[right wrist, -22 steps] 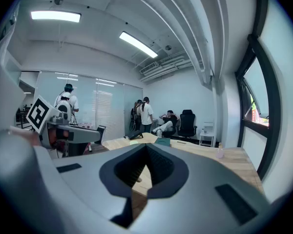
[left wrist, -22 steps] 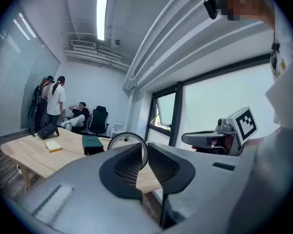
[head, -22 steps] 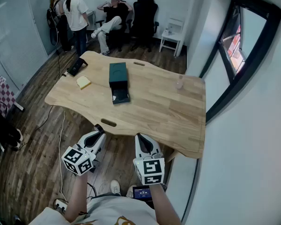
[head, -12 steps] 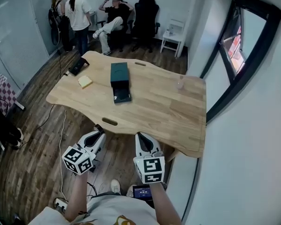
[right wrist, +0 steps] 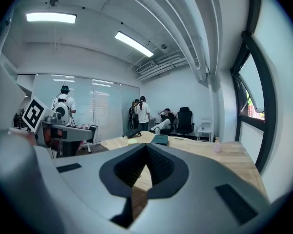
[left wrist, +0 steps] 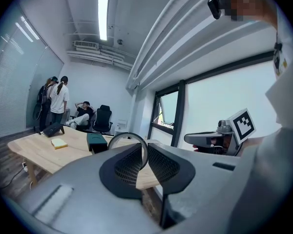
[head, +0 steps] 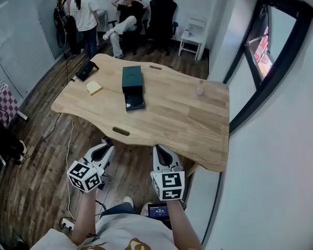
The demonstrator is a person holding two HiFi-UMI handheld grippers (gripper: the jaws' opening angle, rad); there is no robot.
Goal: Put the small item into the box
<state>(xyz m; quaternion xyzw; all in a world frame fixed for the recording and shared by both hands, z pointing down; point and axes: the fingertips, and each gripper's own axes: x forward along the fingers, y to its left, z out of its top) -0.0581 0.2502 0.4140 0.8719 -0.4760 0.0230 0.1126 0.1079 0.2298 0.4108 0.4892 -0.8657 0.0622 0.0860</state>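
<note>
Below the tabletop's [head: 177, 120] near edge in the head view, the left gripper [head: 107, 142] and right gripper [head: 159, 150] hang side by side, the green box [head: 131, 80] well beyond them mid-tabletop; the left gripper view shows its jaws pinching a thin ring [left wrist: 128, 133]; the right gripper view shows its jaws pressed together.

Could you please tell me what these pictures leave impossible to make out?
Dark green rectangular box: head view, too small to tell what its black near part holds.
Small pinkish bottle: head view, too small for detail.
Thin grey hoop in the left gripper's shut jaws: left gripper view, jaws hide its lower part; its identity is unclear.
</note>
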